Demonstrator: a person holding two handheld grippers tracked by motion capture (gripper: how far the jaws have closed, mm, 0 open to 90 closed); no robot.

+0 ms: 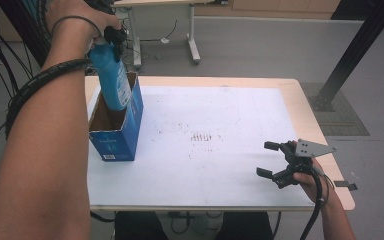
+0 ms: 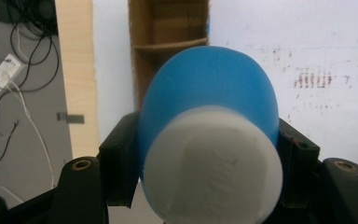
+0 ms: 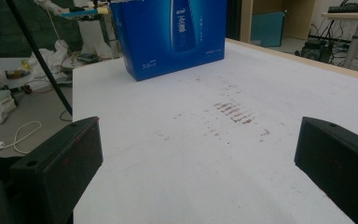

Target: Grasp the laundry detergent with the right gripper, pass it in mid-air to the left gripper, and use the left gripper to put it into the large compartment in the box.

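A blue bottle (image 1: 112, 80) with a white cap (image 2: 212, 168) hangs above the open blue cardboard box (image 1: 114, 127), its lower end just inside the box mouth. My left gripper (image 1: 111, 40) is shut on the bottle near its cap, held high at the table's back left. In the left gripper view the bottle (image 2: 209, 93) sits between both jaws, with the box's brown inside (image 2: 168, 37) and a cardboard divider below it. My right gripper (image 1: 269, 159) rests open near the table's front right, nothing between its jaws. The box (image 3: 168, 32) stands far ahead of it.
The white mat (image 1: 205, 140) on the wooden table (image 1: 325, 145) has faint reddish smudges (image 1: 202, 136) at its middle. A black post (image 1: 355, 50) rises beyond the right edge. Cables (image 2: 9, 93) lie on the floor to the left. Another desk (image 1: 180, 25) stands behind.
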